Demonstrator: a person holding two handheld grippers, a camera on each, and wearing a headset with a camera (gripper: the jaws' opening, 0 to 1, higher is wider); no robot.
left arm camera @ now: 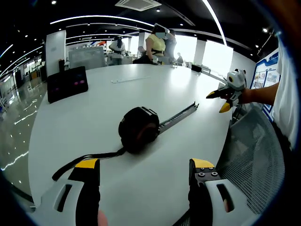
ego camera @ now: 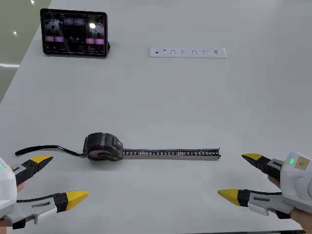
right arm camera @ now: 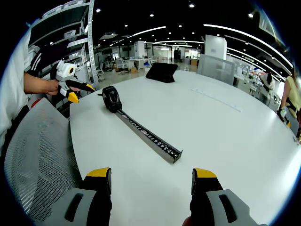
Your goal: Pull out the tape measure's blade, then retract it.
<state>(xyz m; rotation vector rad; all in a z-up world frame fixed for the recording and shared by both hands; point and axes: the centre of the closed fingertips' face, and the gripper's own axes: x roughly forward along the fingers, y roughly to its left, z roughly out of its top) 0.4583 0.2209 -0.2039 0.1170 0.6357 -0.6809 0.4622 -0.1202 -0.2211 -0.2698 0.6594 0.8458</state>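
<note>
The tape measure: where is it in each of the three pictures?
Head view: tape measure lower centre-left, blade running right.
Left gripper view: tape measure at centre, blade pointing up-right.
Right gripper view: tape measure upper left, blade running to lower centre.
Shared landmark: the dark tablet standing beyond it.

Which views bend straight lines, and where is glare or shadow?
Both gripper views: the fisheye lens curves the edge of the white table and ceiling light strips. Head view: lines are straight; a lamp glares on the black tablet screen; the black tape measure case casts a faint shadow.
</note>
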